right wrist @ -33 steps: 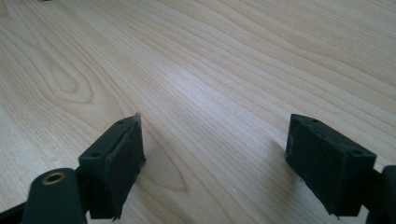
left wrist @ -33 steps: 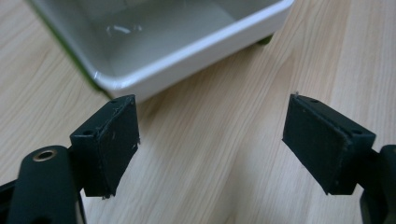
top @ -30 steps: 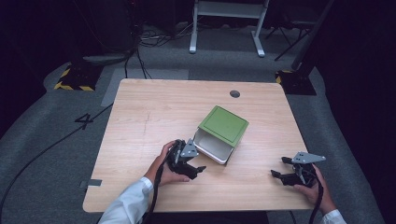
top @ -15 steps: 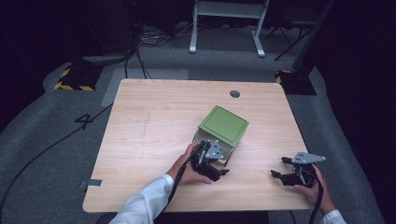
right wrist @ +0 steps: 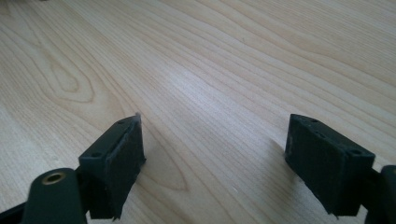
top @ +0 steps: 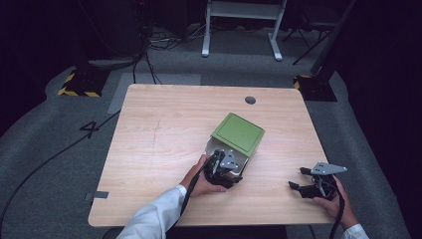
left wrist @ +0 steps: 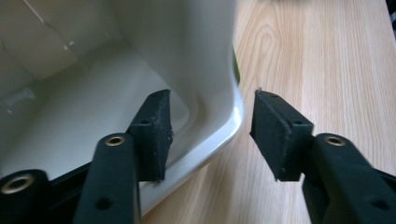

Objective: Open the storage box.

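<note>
In the high view a white box with a green lid lies tipped on the wooden bench, a little right of the bench's middle, its open mouth turned toward the person. The left tongs sit at the near edge of that box, held by the left hand; the grey plate and hand cover their tips, so their spread is hard to read here. The right tongs rest well to the right of the box near the bench's front edge, held by the right hand, which is cut off at the frame's bottom.

In the left gripper view the left tongs stand apart, straddling the box's rounded white rim: one jaw inside the box, the other outside over bare wood. Neither pad presses the wall. The box's interior runs out of frame, so its depth stays unclear.

In the right gripper view the right tongs gape wide over bare bench, gripping nothing.
</note>
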A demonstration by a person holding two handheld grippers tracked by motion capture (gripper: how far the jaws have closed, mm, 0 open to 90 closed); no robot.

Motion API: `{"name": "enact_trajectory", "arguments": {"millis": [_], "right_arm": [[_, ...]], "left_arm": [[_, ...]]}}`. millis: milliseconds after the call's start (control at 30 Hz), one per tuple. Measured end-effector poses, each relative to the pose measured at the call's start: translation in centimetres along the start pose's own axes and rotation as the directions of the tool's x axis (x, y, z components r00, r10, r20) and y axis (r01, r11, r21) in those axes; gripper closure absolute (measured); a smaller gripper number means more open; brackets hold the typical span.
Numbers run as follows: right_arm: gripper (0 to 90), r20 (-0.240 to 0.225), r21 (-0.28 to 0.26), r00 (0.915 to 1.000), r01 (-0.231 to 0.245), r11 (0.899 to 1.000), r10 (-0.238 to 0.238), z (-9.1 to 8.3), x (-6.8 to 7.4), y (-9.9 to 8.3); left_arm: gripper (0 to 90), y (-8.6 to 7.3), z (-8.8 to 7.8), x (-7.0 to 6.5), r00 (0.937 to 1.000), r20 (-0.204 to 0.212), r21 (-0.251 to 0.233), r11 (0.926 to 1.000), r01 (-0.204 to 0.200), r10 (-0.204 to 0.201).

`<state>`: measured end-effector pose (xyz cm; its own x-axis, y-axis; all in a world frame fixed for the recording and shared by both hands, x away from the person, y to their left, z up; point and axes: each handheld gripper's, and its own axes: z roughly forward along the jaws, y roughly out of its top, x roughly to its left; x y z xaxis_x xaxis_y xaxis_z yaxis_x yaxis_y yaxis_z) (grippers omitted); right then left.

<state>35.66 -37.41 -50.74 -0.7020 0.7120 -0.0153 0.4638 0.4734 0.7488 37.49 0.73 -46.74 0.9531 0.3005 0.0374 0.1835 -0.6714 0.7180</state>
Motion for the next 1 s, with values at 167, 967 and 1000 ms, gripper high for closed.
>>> {"name": "enact_trajectory", "arguments": {"millis": [167, 967, 1000], "right_arm": [[19.6, -0.001, 0.0, 1.0, 0.001, 1.0, -0.001, 0.0, 0.0, 0.0], [19.6, -0.001, -0.002, 1.0, 0.008, 1.0, -0.008, 0.0, 0.1, 0.0], [19.6, 0.0, -0.002, 1.0, 0.008, 1.0, -0.008, 0.0, 0.1, 0.0]], "left_arm": [[45.6, -1.4, -0.4, 0.2, 0.9994, 0.026, 0.024, 0.9994, 0.024, -0.024], [34.9, -5.3, -3.6, -2.0, 0.9992, 0.004, 0.012, 0.9991, 0.04, -0.04], [35.0, -5.4, -3.7, -2.1, 0.9992, 0.004, 0.011, 0.9992, 0.039, -0.039]]}}
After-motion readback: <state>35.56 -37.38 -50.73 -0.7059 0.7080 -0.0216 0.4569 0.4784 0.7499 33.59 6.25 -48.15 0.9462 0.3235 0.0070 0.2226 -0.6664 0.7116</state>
